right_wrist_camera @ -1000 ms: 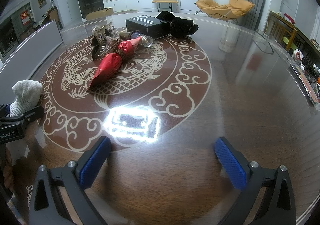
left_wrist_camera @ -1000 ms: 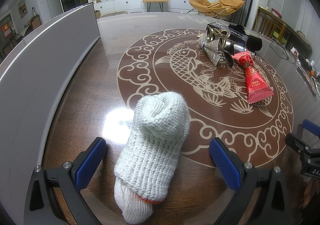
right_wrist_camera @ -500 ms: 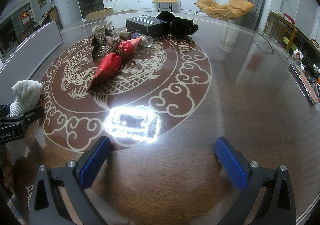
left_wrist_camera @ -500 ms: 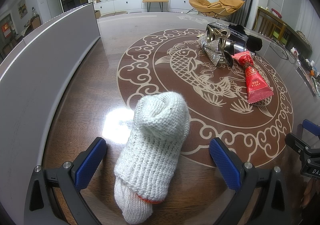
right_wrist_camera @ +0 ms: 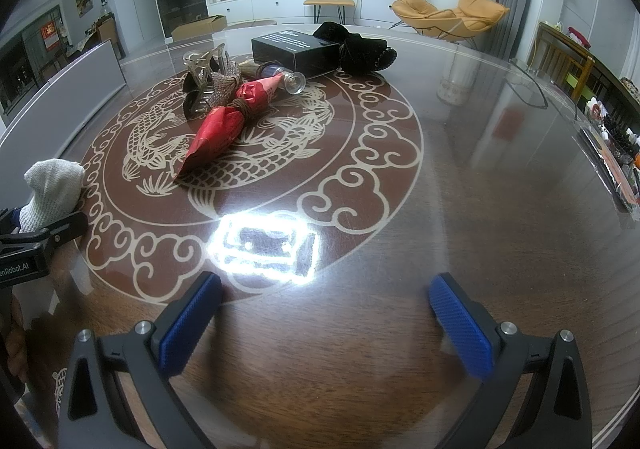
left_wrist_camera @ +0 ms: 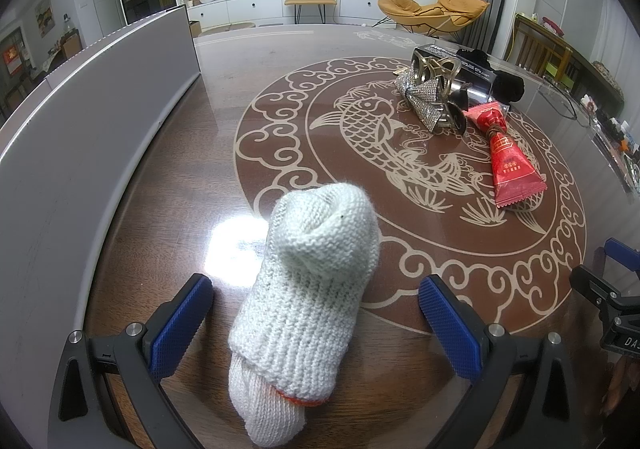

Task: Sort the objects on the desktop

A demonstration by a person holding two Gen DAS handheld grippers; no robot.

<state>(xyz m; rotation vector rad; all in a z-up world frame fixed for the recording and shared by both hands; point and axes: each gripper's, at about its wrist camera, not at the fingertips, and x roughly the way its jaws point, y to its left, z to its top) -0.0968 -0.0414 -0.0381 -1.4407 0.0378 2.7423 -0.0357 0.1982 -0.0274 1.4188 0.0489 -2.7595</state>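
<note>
Sorting looks barely begun. A white knitted glove lies rolled on the table between the wide-open fingers of the left claw, near the table's left edge beside a grey box wall; neither pad touches it. The rest sits bunched toward the far side: a red packet, a sparkly hair clip, a small bottle, a black box and a black fabric thing. The right claw hangs open over bare wood, gripping nothing. The near and right parts of the table are free, giving plenty of room for moving; the left side is tighter against the grey wall.
</note>
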